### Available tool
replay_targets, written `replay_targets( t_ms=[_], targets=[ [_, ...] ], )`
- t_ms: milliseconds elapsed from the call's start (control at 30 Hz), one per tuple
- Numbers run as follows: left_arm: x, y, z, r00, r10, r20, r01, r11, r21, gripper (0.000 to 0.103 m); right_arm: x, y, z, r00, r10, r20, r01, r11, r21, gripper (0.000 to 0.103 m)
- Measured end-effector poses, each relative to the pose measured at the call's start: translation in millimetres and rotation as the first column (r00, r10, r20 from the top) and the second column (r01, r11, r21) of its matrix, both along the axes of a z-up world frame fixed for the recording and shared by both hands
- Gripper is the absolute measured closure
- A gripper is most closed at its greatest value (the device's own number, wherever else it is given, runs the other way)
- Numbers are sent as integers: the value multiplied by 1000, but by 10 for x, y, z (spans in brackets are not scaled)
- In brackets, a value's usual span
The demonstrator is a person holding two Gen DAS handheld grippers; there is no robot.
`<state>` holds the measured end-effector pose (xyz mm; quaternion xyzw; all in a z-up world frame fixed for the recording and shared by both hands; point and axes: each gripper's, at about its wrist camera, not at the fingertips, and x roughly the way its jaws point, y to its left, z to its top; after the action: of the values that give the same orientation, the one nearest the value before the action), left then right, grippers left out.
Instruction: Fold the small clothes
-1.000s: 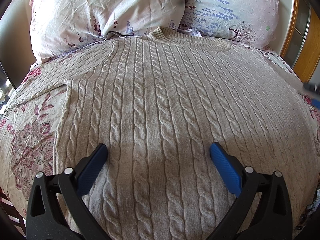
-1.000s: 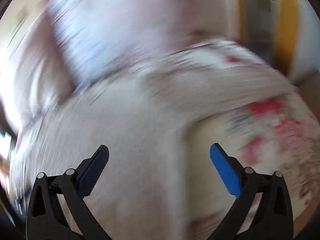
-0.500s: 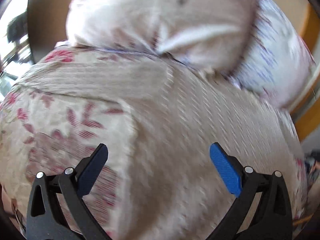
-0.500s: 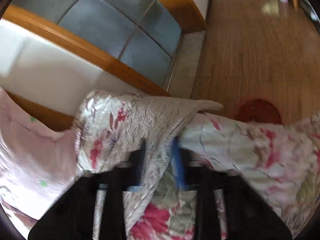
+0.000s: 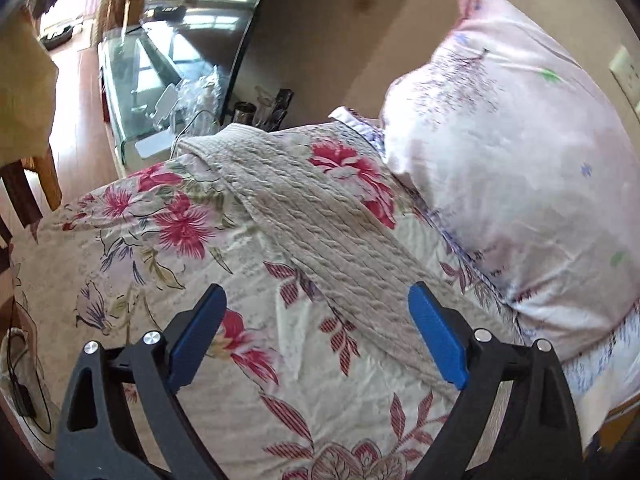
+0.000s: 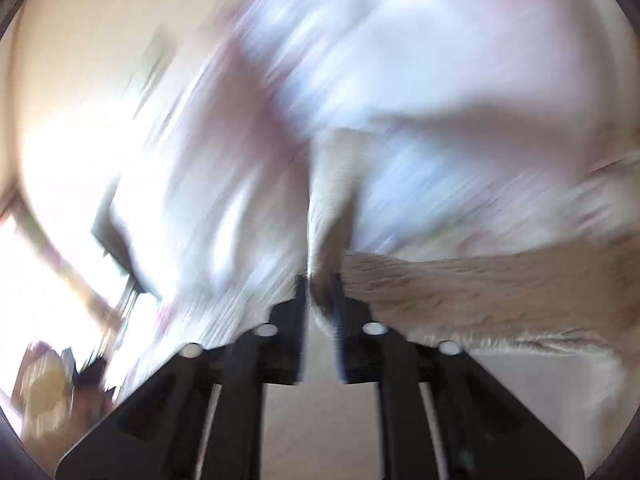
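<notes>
A beige cable-knit sweater lies on a floral bedspread. In the left wrist view its left sleeve stretches flat and diagonally toward the bed's edge. My left gripper is open and empty, hovering above the sleeve's near part. In the blurred right wrist view my right gripper is shut on a beige knit part of the sweater, lifted off the bed, with more knit trailing to the right.
A pink floral pillow lies right of the sleeve. A glass-topped side table with small items stands beyond the bed's edge. A wooden chair is at the left. The bedspread surrounds the sleeve.
My left gripper swung left from the sweater's body to its left sleeve, staying open. My right gripper closed on knit fabric at the right side and is moving fast with it.
</notes>
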<state>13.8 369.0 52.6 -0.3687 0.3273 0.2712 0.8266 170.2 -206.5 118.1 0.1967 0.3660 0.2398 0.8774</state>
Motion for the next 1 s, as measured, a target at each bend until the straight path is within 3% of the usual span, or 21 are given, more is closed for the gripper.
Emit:
replay_targets(
  t_ms=[33,67,200,267,400,567,600,633,667,733,767,833,900,967,1000],
  targets=[
    [13,76,-38,1000,17,-5,-17,1000,-22,12,-54,336,-127,995,83,-56,-85,995,-42,48],
    [38,166,-83,999,34,-12,-35,999,-42,13,-190,730,-285,979,165,-120,-178,978,-105,42],
    [73,379,-203,996,83,11,-81,990,-112,20,-509,1086,-376,941,292,-171,-312,945,-99,38],
    [57,525,-245,991,124,41,-116,980,-160,26,-591,1033,-337,945,277,-173,-301,943,-138,30],
    [66,820,-378,974,212,82,-183,944,-275,33,-557,682,-367,961,177,-212,-210,967,-145,27],
    [53,1045,-400,945,303,122,-246,905,-347,39,-520,492,-598,954,98,-283,-145,978,-151,27],
    [69,1084,-389,944,306,124,-247,904,-350,43,-561,514,-639,954,98,-284,-147,977,-156,27],
    [95,1124,-377,945,302,126,-242,904,-353,58,-576,521,-643,953,101,-284,-151,975,-160,27],
    [134,1152,-371,947,291,133,-227,904,-361,70,-595,528,-639,953,107,-282,-158,973,-167,27],
    [249,1163,-353,962,247,112,-194,915,-353,81,-615,545,-641,955,110,-276,-163,971,-176,26],
    [331,1135,-328,974,208,84,-169,928,-331,97,-629,525,-638,956,107,-274,-160,971,-180,26],
    [434,1003,-191,985,143,97,-113,957,-266,98,-645,472,-625,956,96,-276,-149,973,-179,26],
    [597,710,69,991,9,134,10,990,-143,99,-675,365,-605,959,72,-275,-123,977,-172,26],
    [801,276,348,970,-179,168,185,982,-25,100,-695,246,-593,962,43,-270,-92,981,-172,26],
    [914,-53,520,934,-301,190,298,953,48,100,-711,175,-582,963,27,-267,-75,982,-173,26]
  ],
)
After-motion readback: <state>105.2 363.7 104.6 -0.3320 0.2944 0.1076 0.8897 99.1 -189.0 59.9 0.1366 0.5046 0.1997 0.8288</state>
